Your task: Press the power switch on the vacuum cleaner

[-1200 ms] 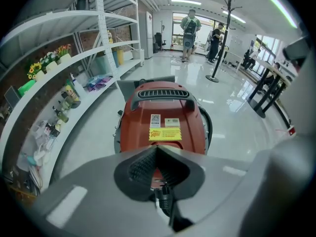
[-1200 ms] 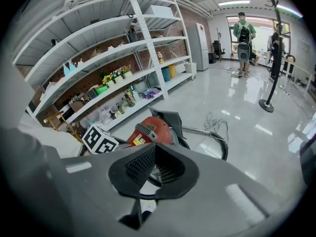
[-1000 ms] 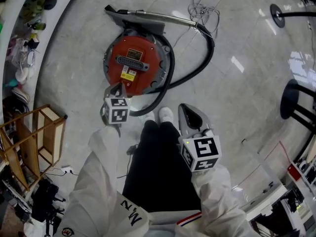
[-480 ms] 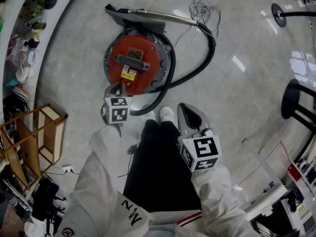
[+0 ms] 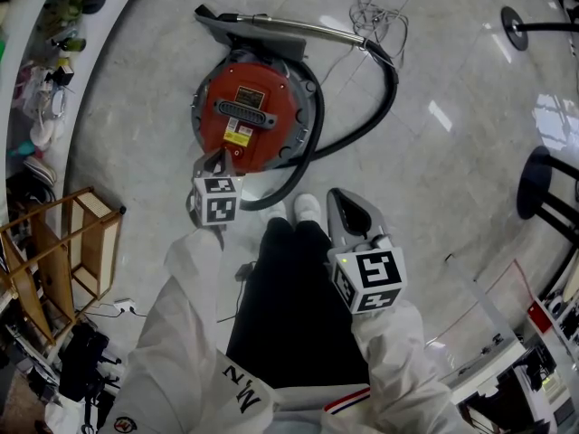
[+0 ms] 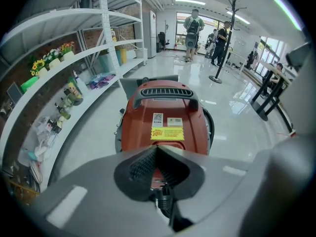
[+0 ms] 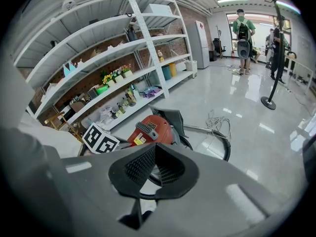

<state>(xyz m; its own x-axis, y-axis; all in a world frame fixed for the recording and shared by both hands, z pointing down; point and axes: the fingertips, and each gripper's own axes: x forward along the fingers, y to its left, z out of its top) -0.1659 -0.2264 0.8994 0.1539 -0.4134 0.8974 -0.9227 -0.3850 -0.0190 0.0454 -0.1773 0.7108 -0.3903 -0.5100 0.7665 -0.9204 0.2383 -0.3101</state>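
While the red canister vacuum cleaner (image 5: 280,123) sits low on the glossy floor (image 5: 452,161), just ahead of the person's white shoe (image 5: 306,208), the left gripper (image 5: 217,159) is held out and down over its near edge, tip aimed at the lid. Its jaws are pressed together with nothing between them. That suits the job: a closed tip makes one blunt point for pushing a button, where two prongs could straddle it.

In the left gripper view the closed tip lies just below the yellow sticker (image 6: 167,134) and in line with the dark carry handle (image 6: 165,95). Whether it touches the lid I cannot tell. I cannot single out the power switch itself; my guess is that it lies on the near part of the lid, partly hidden behind the jaws.

The right gripper (image 5: 336,195) hangs beside the person's leg, well apart from the machine, its jaws likewise closed and empty. A one-point press needs only one tool, so it is held out of the way.

The black hose (image 5: 384,98) curls round the right side of the body to the metal wand (image 5: 298,31) on the far side, which leaves the near side open to approach. What seems called for next is a short, straight push down, since a slanted one could slip off the smooth lid.
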